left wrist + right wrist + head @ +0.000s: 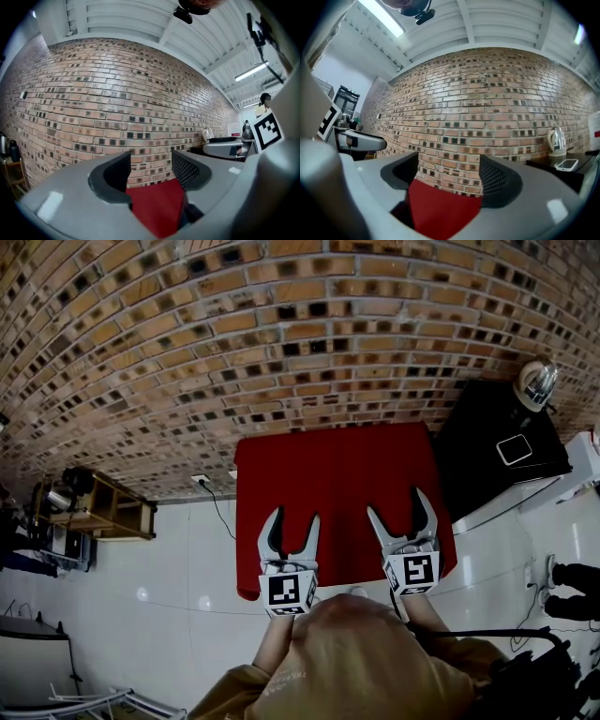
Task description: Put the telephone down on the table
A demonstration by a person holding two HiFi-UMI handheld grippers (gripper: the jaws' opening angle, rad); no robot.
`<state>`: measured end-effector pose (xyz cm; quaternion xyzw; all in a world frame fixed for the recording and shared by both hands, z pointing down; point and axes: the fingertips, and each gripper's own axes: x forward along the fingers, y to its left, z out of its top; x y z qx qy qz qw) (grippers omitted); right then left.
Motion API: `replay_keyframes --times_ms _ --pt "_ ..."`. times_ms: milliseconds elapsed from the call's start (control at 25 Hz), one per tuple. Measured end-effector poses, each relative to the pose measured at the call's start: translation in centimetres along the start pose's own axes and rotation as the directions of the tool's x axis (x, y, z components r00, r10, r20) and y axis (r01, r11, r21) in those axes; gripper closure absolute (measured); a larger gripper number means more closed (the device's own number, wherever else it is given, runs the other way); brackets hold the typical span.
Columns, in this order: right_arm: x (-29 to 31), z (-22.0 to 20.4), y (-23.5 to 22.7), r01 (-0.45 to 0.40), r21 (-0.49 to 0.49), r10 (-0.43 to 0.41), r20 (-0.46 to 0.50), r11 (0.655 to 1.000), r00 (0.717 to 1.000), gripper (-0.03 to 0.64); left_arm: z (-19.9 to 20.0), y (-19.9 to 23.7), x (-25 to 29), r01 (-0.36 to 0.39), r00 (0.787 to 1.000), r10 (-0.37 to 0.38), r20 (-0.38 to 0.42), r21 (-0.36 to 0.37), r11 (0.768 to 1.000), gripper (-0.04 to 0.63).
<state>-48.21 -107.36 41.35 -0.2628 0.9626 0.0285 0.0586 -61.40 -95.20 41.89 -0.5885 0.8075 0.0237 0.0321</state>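
We hold our left gripper (293, 518) and right gripper (397, 502) above the red table (328, 456), jaws spread, gripping nothing. The telephone (514, 449) lies on the black table (469, 474).

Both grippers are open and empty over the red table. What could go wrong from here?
1. The telephone lies flat on the black side table, beside the kettle; the right gripper could knock the kettle as it reaches over.
2. A flat telephone is hard to pinch; it might slide towards that table's edge.
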Motion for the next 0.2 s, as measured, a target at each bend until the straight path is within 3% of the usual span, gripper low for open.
replay_keyframes --times_ms 200 --pt "0.37 -0.09 0.40 -0.006 -0.018 0.006 -0.006 1.000 1.000 0.210 0.40 0.33 0.02 0.015 1.000 -0.015 0.018 0.016 1.000 0.318"
